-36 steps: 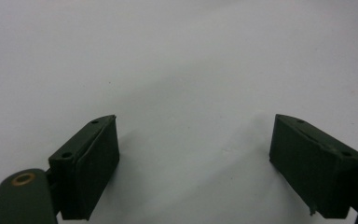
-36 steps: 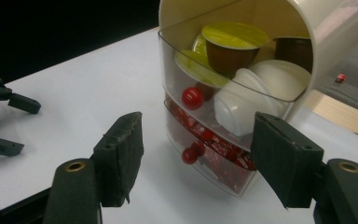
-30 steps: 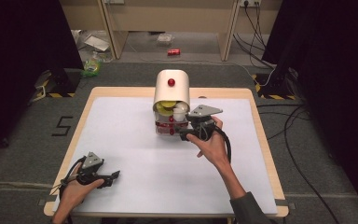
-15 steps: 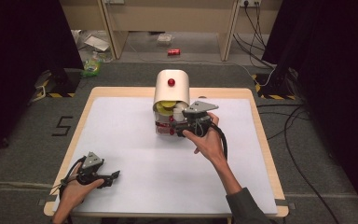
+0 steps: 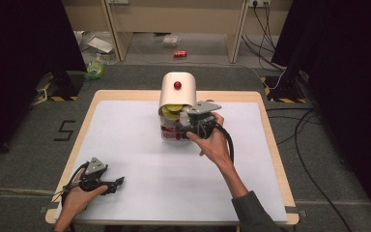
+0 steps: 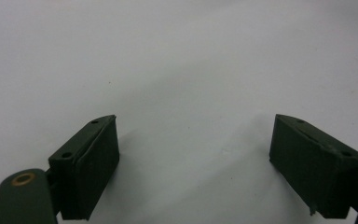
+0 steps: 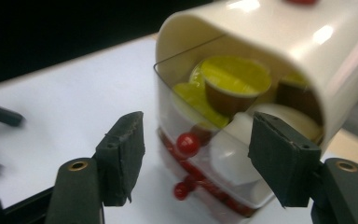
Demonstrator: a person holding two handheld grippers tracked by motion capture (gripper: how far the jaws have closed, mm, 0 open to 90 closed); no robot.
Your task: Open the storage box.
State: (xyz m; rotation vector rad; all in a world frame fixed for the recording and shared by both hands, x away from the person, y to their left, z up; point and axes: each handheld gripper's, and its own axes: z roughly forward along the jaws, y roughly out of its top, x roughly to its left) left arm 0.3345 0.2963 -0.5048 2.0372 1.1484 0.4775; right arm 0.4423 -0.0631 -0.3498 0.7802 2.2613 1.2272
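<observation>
A cream container with a red button on top stands at the middle back of the table. Its clear front drawer holds yellow-lidded capsules and a white one. My right gripper is at the drawer's front; in the right gripper view its jaws have just been opening and stand either side of the drawer's small red knob without pressing it. My left gripper rests on the white mat at the front left, open with nothing between its pads.
The white mat covers most of the wooden table. Cables, a red can and litter lie on the floor beyond the table's far edge.
My right hand has edged a little to the left, closer against the container's front. The left hand and its gripper have stayed put.
</observation>
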